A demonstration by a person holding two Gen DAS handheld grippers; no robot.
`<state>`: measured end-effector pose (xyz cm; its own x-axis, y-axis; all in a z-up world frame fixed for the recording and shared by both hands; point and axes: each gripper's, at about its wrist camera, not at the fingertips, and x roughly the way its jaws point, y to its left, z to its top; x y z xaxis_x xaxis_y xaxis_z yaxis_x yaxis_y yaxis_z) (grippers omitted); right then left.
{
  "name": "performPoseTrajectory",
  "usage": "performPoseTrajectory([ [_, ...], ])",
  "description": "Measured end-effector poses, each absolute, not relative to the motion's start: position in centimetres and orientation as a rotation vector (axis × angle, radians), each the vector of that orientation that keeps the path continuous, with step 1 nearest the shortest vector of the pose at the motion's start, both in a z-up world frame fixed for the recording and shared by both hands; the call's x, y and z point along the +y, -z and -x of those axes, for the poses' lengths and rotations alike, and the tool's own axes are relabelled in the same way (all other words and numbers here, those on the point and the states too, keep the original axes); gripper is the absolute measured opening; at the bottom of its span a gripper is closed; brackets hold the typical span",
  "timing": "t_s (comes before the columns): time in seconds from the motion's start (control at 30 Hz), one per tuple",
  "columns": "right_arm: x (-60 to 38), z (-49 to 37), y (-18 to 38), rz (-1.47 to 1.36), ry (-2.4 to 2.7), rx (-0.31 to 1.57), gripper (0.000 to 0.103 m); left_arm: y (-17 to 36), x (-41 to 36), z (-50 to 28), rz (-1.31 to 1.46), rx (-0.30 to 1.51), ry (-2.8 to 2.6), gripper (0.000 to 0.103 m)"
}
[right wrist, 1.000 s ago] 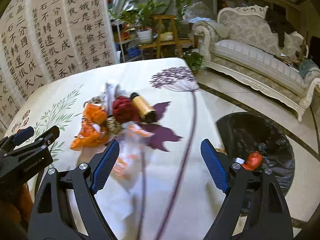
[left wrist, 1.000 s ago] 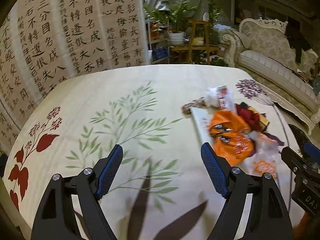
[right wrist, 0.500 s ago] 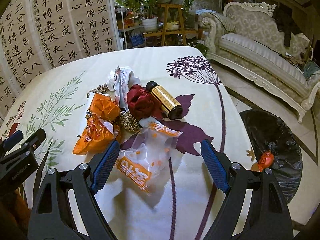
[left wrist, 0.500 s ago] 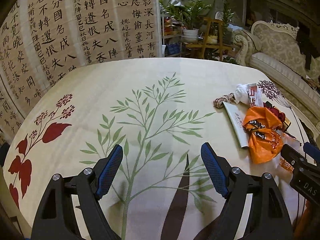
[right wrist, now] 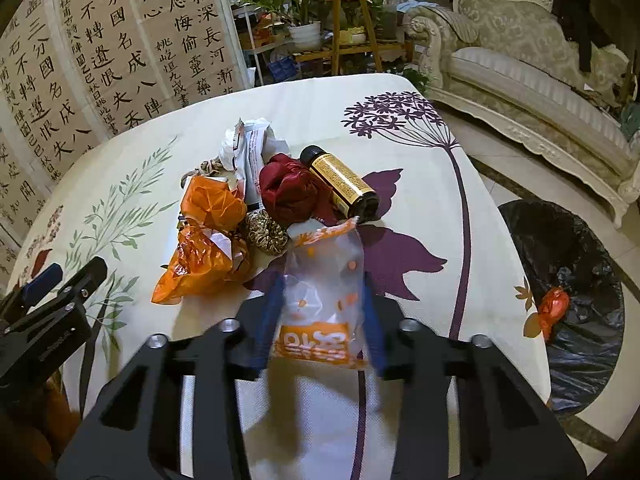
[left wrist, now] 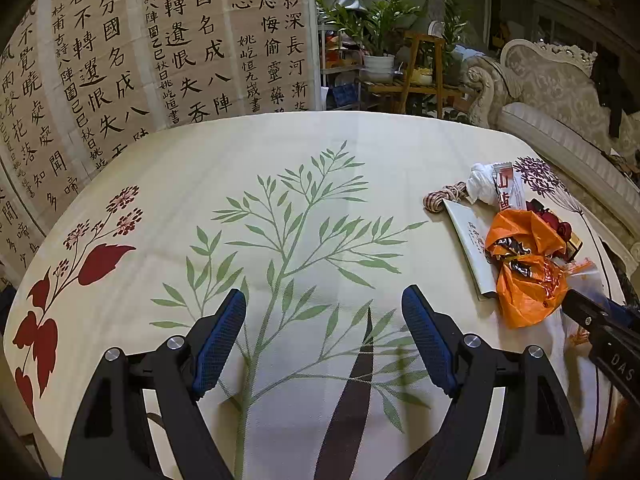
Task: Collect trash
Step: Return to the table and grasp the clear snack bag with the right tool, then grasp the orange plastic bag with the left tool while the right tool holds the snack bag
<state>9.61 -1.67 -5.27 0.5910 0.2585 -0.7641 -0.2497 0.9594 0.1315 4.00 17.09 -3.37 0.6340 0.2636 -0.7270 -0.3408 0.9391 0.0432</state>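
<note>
A heap of trash lies on the flowered tablecloth (right wrist: 420, 216): orange wrappers (right wrist: 208, 236), a crumpled red piece (right wrist: 288, 192), a brown bottle (right wrist: 340, 184), a white wrapper (right wrist: 252, 144). In front of it is a clear plastic bag (right wrist: 324, 280) with orange print. My right gripper (right wrist: 322, 312) is closing on this bag, and its blue pads touch both sides. My left gripper (left wrist: 324, 332) stands open over bare cloth left of the heap, with nothing between its fingers. The orange wrappers (left wrist: 524, 264) sit to its right.
A black bin bag (right wrist: 580, 260) lies open on the floor right of the table, with an orange-red wrapper (right wrist: 554, 308) in it. A calligraphy screen (left wrist: 140, 48) stands behind the table, plants (right wrist: 308, 4) and a sofa (right wrist: 532, 68) beyond it.
The right jaws have come together from wide apart onto the clear bag, which now stands narrower between the pads. The left gripper stays open; its view has swung left, away from the heap.
</note>
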Motion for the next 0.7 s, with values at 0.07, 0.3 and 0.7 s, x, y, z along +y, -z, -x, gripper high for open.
performPoseTrajectory([
  [0.07, -1.9, -9.5, 5.2, -0.019, -0.3, 0.887, 0.034, 3.4, 17.1, -4.0, 0.101, 0.813, -0.345, 0.078],
  [0.3, -3.2, -9.2, 4.3, -0.031, -0.288, 0.853, 0.033, 3.1, 15.8, -4.4, 0.098, 0.816, -0.31, 0.078],
  [0.7, -8.7, -9.5, 4.0, -0.089, -0.201, 0.826, 0.033, 1.8, 10.8, -5.6, 0.066, 0.791, -0.201, 0.078],
])
